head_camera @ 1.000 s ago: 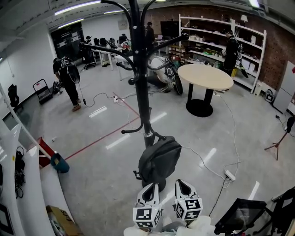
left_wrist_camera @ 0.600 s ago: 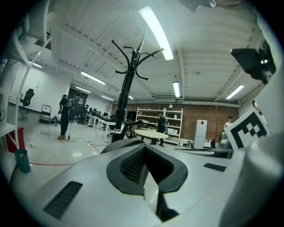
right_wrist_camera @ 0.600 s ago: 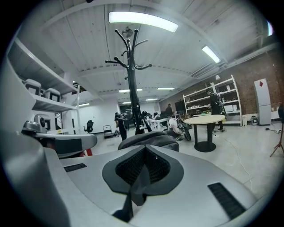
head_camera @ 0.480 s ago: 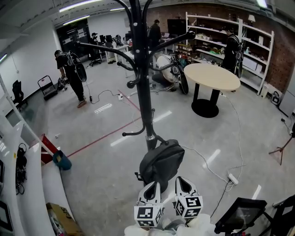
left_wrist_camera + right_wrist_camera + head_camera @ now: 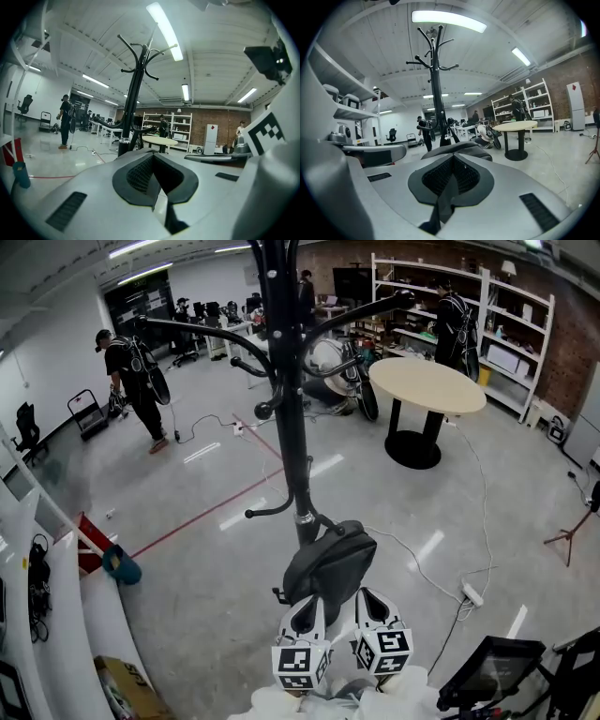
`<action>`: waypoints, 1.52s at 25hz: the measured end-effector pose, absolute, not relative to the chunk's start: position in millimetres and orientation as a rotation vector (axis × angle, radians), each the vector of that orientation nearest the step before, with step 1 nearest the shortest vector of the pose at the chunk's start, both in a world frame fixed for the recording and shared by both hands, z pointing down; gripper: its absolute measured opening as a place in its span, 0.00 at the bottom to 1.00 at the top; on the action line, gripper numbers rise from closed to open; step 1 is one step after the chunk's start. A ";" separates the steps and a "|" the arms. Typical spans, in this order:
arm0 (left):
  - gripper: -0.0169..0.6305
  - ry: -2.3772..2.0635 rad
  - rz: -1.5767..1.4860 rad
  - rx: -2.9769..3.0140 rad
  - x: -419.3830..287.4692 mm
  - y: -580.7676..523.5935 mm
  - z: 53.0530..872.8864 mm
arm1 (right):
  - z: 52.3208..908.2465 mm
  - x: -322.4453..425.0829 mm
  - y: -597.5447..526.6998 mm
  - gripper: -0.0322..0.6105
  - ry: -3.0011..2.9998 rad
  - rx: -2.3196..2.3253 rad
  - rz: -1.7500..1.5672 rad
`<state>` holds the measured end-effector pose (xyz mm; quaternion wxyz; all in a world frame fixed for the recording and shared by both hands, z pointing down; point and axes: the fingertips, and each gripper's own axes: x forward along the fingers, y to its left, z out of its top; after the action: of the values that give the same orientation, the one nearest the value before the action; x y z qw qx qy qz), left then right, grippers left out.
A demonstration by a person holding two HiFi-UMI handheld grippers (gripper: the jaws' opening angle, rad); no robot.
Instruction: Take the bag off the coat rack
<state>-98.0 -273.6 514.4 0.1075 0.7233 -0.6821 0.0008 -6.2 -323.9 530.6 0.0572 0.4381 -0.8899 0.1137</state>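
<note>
1. Left gripper point(image 5: 309, 604), white with a marker cube: jaws pressed together, nothing between them.
2. Right gripper point(image 5: 368, 600), same white build, just beside the left one: jaws likewise closed and empty.
3. Dark grey soft backpack-style bag point(image 5: 330, 561): hung from a low hook of the tall black metal coat rack point(image 5: 286, 381), directly ahead of both sets of fingertips and very near them; contact impossible to tell.
4. Rack pole: rising straight beyond the fingertips, curved hooks spreading high above.
5. Round beige table point(image 5: 422, 388) on a black pedestal: well beyond the fingers, off to the right.
6. White power strip point(image 5: 471, 594) on the grey floor: right of the right fingers, apart.
</note>
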 end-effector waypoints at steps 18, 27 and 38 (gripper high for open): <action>0.15 -2.009 0.136 2.233 -133.1 -362.3 506.7 | 529.3 -2.4 -342.4 0.07 -2.654 1.422 0.340; 0.22 -1.995 0.147 2.247 -144.1 -387.4 504.6 | 528.5 6.5 -338.1 0.07 -2.628 1.450 0.335; 0.26 -1.948 0.320 2.267 -152.9 -424.4 526.7 | 538.5 8.6 -341.2 0.07 -2.593 1.453 0.343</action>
<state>-152.9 -424.4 526.7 0.0680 0.7524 -0.6465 0.1063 8.6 -341.2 538.5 0.0747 0.4843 -0.8642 0.1142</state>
